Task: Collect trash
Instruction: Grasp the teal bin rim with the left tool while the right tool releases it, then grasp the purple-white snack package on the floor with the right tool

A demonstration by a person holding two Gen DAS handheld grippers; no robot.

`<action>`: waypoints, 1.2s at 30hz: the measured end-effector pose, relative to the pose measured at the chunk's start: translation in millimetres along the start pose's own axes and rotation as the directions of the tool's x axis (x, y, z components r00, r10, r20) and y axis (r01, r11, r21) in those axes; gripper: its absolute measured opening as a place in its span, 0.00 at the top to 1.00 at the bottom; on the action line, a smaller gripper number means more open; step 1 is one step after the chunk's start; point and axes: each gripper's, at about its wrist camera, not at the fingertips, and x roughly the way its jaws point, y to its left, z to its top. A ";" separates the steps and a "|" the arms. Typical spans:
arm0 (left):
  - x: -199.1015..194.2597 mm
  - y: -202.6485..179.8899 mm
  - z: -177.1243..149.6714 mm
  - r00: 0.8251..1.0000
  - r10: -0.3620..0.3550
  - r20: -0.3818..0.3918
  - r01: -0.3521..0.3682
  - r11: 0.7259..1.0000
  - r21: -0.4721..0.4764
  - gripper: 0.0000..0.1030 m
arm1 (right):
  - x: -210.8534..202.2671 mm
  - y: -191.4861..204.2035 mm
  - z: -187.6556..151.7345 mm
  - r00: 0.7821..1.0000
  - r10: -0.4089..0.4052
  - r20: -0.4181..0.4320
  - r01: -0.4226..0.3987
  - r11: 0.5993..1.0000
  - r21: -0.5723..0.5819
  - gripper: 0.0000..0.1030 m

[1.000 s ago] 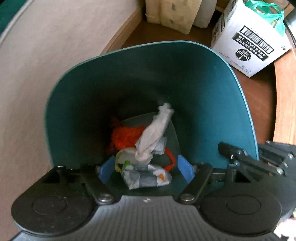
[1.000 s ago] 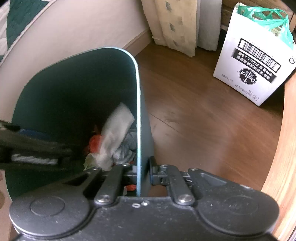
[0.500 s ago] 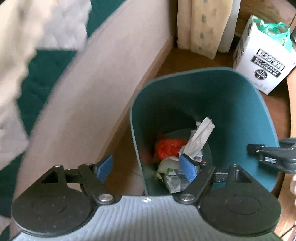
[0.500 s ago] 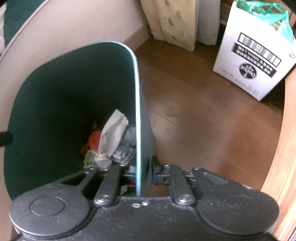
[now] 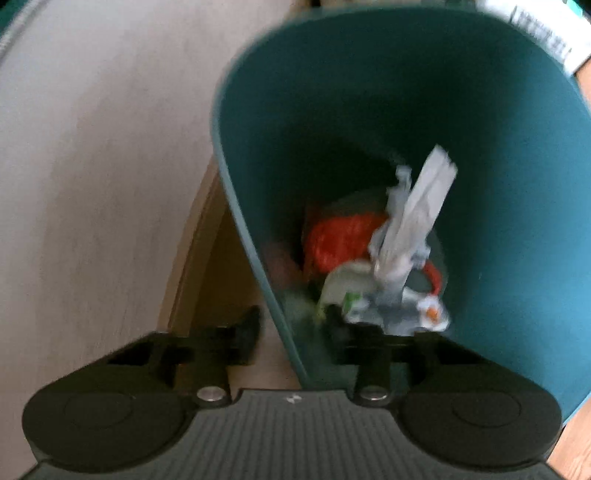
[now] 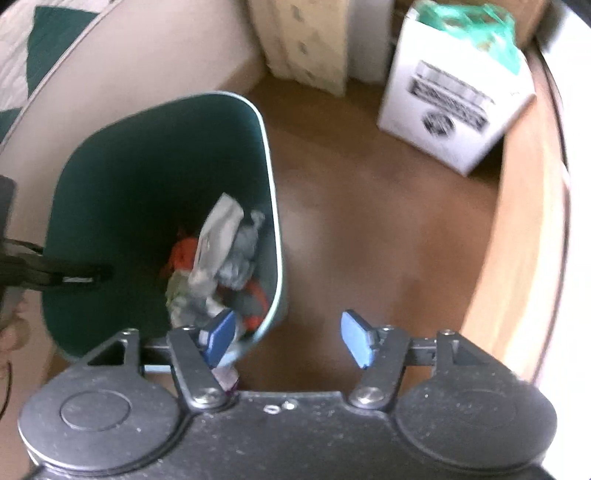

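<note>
– what did the left gripper [image 5: 291, 332] look like?
– black linkage arms, silver screws, round black discs, a grey ribbed housing.
– and the right gripper [image 6: 288, 338]?
– the same black body, dust-specked, with blue pads [image 6: 221, 336].

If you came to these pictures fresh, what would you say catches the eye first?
The teal bin dominates both views, with a bright orange lump and pale crumpled paper at its bottom. The left gripper straddles the bin's near wall. On the wooden floor behind stands a white carton stuffed with a green bag.
</note>
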 end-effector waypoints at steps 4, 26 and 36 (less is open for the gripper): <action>-1.8 -3.4 2.9 1.000 -0.006 -0.026 0.006 1.000 0.029 0.86 | -19.8 0.3 -8.2 1.000 -0.017 -0.016 0.018 0.998 0.065 0.38; -42.3 8.6 6.2 0.997 0.012 0.077 -0.021 0.993 0.118 0.93 | 106.1 87.6 -165.2 0.978 0.202 -0.048 -0.208 0.964 -0.167 0.31; -44.4 10.5 8.8 0.995 0.031 0.090 -0.040 0.994 0.097 0.93 | 225.4 150.9 -135.9 0.993 0.116 -0.006 -0.102 0.847 -0.521 0.15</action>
